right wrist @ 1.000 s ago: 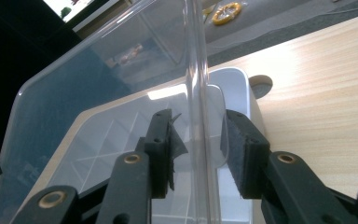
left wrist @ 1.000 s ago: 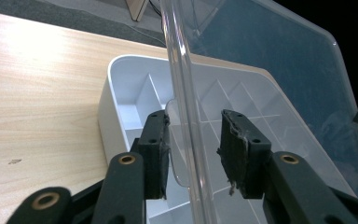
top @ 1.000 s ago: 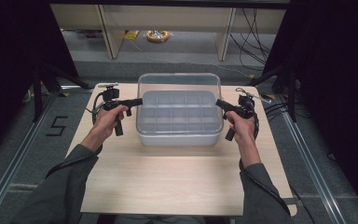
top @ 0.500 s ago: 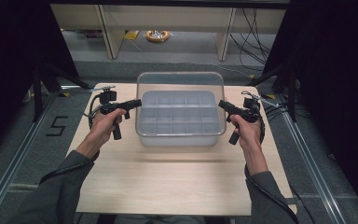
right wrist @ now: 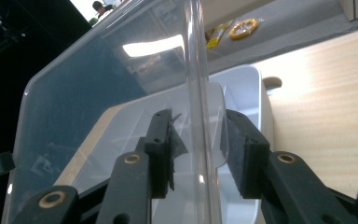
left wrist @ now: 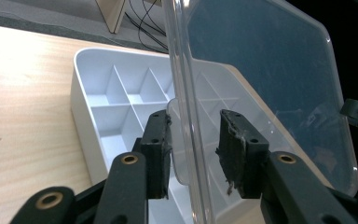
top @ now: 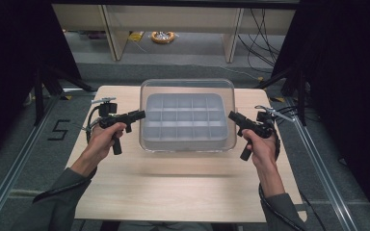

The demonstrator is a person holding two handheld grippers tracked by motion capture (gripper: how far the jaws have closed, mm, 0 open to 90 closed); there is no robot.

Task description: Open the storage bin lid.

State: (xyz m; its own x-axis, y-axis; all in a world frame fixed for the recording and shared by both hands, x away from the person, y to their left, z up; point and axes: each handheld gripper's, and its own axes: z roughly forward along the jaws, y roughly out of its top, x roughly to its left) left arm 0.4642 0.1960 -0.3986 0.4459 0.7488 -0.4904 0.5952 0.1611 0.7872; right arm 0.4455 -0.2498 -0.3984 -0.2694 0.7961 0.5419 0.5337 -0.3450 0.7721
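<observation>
In the left gripper view, low in the frame, our left gripper (left wrist: 193, 156) has its jaws spread with the rim of the clear lid (left wrist: 265, 88) running up between them, a gap showing on each side, so nothing is clamped. The right gripper (right wrist: 198, 151) mirrors this at the bottom of its own view: jaws parted, the lid's edge (right wrist: 198, 70) standing between the pads without clear contact. To do this step well we judge it best to close both sides together and evenly (a one-sided pinch would likely tilt or twist the lid), seat the rim deep between the pads, and keep the lid level over the white divided tray (top: 184, 120). In the high view the lid (top: 188, 85) sits at the centre of the frame, over the tray on the bench (top: 173, 192), with the left gripper (top: 139, 114) at its left edge and the right gripper (top: 231, 115) at its right edge. Hard to make out: whether the lid rests on the tray or hangs just above it, since the clear plastic blurs its own outline. The tray's compartments look empty, though glare and the smudged lid cover some of them. Farther up, past the bench, a yellowish ring (top: 163, 36) lies on the floor, too small to identify.
</observation>
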